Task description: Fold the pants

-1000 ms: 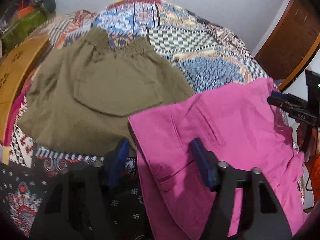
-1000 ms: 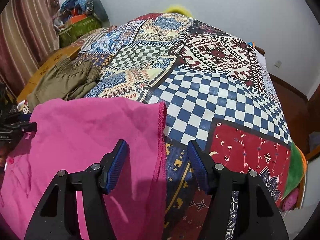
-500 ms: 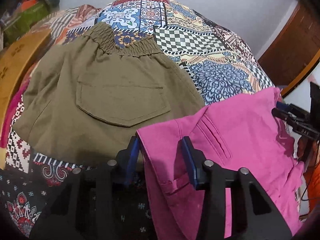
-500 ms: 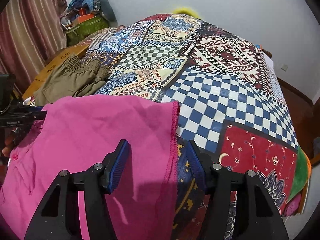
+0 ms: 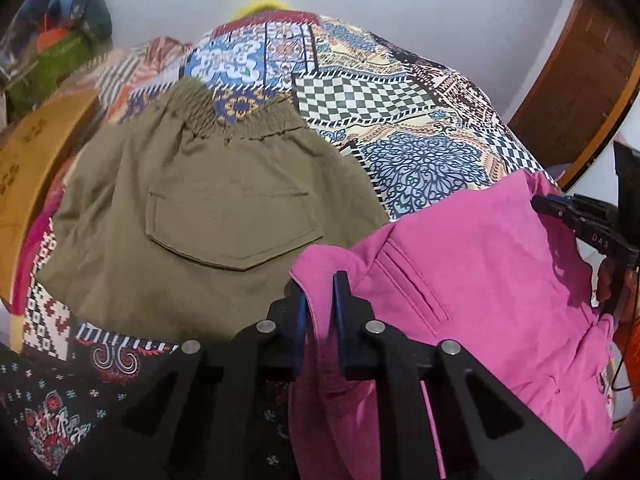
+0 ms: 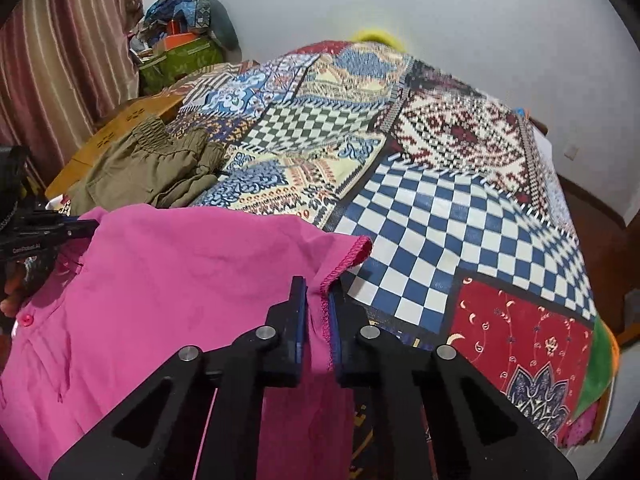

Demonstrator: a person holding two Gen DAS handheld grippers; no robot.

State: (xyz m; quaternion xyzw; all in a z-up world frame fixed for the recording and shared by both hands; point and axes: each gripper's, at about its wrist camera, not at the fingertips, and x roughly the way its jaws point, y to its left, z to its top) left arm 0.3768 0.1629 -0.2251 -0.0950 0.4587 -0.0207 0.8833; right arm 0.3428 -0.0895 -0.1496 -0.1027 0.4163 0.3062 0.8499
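Pink pants (image 5: 480,280) lie at the bed's (image 6: 440,208) near edge, both tools pinching them: left tool (image 5: 320,312) at the waistband corner, right tool (image 6: 318,320) on a hem. Thin bites could slip when lifted.

A home bedroom: beyond the fingers (image 6: 318,312) spreads a bed (image 6: 440,208) under a patchwork-print bedspread, with clothing lying on it. Far off to their left hangs a striped curtain (image 6: 60,48) beside a heap of boxes and bundled cloth (image 6: 180,36); a plain white wall (image 6: 480,20) stands ahead, and a wooden door (image 5: 580,80) to the right
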